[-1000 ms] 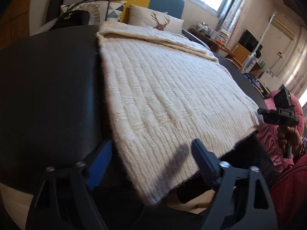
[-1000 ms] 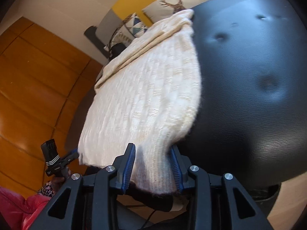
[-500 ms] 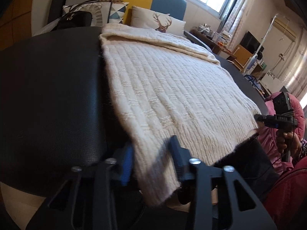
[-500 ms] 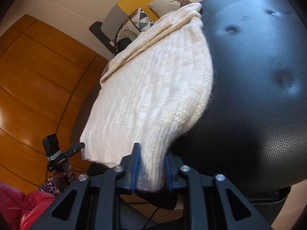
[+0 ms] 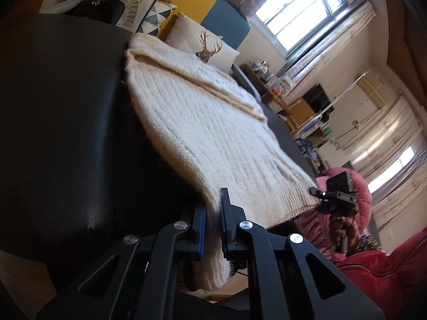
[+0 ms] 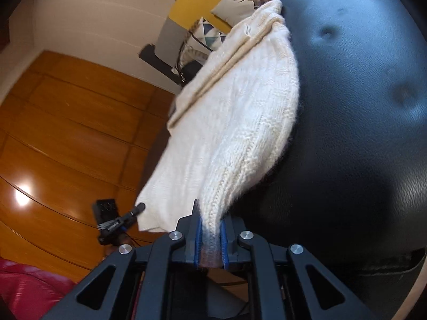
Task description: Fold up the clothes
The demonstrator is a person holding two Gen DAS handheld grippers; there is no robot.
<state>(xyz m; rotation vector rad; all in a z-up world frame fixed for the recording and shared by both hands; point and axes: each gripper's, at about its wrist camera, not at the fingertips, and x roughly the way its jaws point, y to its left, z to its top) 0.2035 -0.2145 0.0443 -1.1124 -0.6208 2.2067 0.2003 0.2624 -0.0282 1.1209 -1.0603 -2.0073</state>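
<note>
A cream ribbed knit sweater [image 5: 213,133] is laid out flat over a black padded leather surface [image 5: 58,133], with its near hem hanging off the front edge. The left gripper [image 5: 212,229] is clamped on the near left corner of that hem, blue pads pressed right into the knit, and the corner looks lifted a bit off the leather. The right gripper [image 6: 210,240] is pinched on the opposite near corner, its jaws closing the last little bit with the ribbed edge bunched up between the pads. From the right wrist view the far end of the sweater [image 6: 240,101] is seen folded over, with a beige edge running across it. A deer-print cushion [image 5: 202,48] and a triangle-pattern cushion [image 5: 141,13] are propped behind it. A sleeve of a pink puffy jacket [image 5: 387,272] is visible at the lower right.
</note>
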